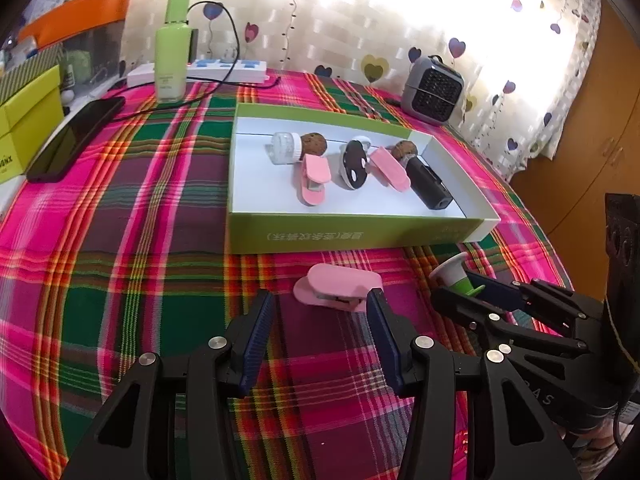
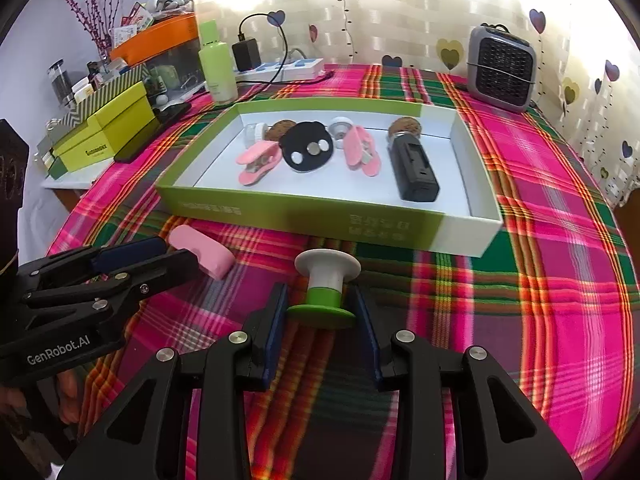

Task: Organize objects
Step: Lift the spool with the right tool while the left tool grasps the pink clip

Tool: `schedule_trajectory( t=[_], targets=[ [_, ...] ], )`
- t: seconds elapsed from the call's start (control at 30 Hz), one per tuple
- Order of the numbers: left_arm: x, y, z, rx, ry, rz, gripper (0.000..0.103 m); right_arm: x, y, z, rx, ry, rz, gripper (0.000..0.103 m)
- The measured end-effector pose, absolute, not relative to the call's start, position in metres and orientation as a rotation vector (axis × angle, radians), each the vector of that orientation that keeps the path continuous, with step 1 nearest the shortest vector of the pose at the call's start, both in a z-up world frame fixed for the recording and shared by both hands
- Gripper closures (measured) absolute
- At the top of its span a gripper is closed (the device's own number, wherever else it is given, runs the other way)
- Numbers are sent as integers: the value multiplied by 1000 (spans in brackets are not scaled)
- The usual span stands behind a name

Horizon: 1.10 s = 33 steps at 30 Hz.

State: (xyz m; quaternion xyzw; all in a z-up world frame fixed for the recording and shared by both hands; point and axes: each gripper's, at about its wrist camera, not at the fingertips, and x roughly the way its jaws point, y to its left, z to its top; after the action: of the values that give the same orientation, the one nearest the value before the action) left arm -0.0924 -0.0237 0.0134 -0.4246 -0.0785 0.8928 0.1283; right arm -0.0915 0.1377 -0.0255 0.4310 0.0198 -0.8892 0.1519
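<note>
Between the right gripper's (image 2: 320, 312) fingers, on the cloth just in front of the box (image 2: 304, 208), lies the spool (image 2: 326, 288), its axis pointing away toward the box; the pads sit at its green flange, apparently gripping. The left gripper (image 1: 320, 304) is half open, empty, with the pink clip (image 1: 340, 286) just beyond its fingertips.

Black tongs (image 2: 320, 312); blue ribbed pads (image 2: 276, 334)

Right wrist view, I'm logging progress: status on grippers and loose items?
Right gripper pads flank the green-and-white spool, contact unclear. Left gripper open at the pink plastic clip. Green-rimmed white tray just beyond, path clear.
</note>
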Motion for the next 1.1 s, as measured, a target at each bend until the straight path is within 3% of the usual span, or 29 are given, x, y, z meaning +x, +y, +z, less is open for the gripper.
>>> schedule_trajectory(
  t=[0.3,1.1],
  targets=[
    [-96,-9,18,-1236,-211,2607,48,-91,145,-26,1238,31,-2555,68],
    [-93,-15,12,-1379,-126,2677,48,-92,150,-28,1230,-13,-2543,68]
  ],
)
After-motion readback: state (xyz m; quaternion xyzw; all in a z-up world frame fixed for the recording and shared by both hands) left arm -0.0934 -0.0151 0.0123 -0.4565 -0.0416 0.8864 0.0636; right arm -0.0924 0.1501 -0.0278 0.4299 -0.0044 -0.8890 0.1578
